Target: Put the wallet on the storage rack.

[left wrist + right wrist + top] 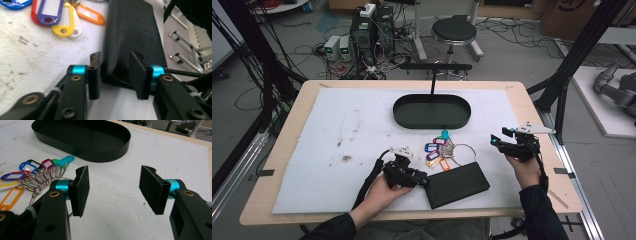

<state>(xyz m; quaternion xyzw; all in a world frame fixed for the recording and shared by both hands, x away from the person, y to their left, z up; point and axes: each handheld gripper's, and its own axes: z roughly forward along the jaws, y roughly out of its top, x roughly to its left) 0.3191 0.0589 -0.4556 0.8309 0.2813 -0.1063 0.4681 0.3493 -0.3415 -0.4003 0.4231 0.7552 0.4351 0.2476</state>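
Biggest thing first: the table (277, 150) has a white mat (337, 130) over it, and a black oval tray (432, 111) sits toward 12 o'clock on the mat. Down around 6 o'clock lies a black wallet (458, 184), flat, with a pebbled leather look. Just off its 11 o'clock corner is a ring of keys (443, 150) with coloured plastic tags, close by but apart from the wallet as far as I can tell.

The left gripper (116, 75) is at the wallet's near end, at its 9 o'clock side in the high view. Its jaws straddle that end: one pad looks pressed against the edge, the other pad (137, 72) sits over the top face. No clear gap, so I'd call it pinching the wallet, or right on the edge of it.

The right gripper (113, 187) hangs at 3 o'clock, jaws spread, nothing between them, bare mat underneath.

Handling guess: the wallet looks light and soft-ish, so it'll probably flop if held by one end. The grain should give the pads decent bite. I'd grab deeper across the short end, or near the folded spine, not just the corner.
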